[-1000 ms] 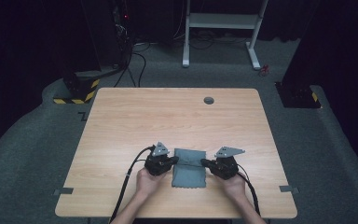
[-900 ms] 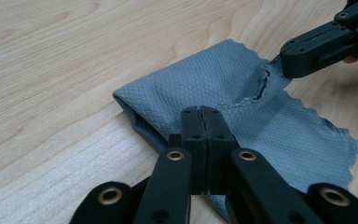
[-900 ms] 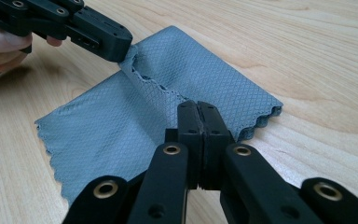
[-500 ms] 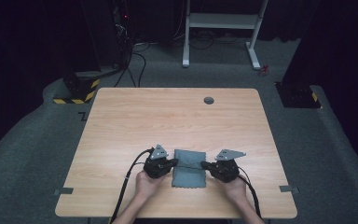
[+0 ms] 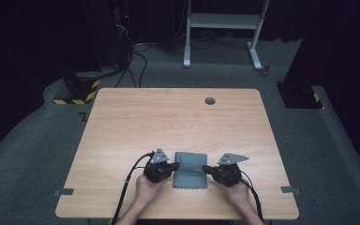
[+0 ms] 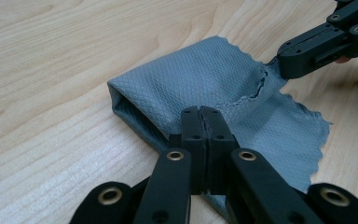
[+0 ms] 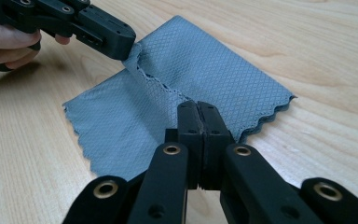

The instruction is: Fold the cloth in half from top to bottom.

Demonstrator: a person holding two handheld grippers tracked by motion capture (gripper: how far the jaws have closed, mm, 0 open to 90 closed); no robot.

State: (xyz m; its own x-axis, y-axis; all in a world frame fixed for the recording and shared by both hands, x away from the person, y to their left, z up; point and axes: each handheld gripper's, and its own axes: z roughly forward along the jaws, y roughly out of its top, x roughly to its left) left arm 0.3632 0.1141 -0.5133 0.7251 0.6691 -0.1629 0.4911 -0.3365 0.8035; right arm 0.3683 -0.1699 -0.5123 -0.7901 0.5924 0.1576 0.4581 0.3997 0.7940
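Presently, a grey cloth (image 5: 191, 169) lies near the front edge of the wooden table (image 5: 168, 122), between the person's two hands, and appears to be midway through a fold. The left gripper (image 5: 168, 168) is clamped on the cloth's left side; in the left gripper view its jaws stand pressed together with the fabric (image 6: 205, 79) pinched between them at the pinked edge of the upper layer. The right gripper (image 5: 210, 169) is likewise clenched on the same scalloped edge at the opposite side, as the right gripper view confirms, jaws closed flat with cloth (image 7: 200, 70) running into them. The upper layer is lifted a little off the lower one, so that the fold on the far side gapes like a pocket, and the edge sags slack between the two grips. The lower layer rests on the table and reaches past the upper one toward the person. Judgement on risk: each grip takes only a narrow margin of thin fabric, so a pull outward by either hand could slip the edge out of the jaws and drop the flap. Unequal travel of the two hands would skew the fold and leave the edges misaligned. Since nothing pins the lower layer, carrying the flap forward may drag the whole cloth across the smooth surface instead of folding it.
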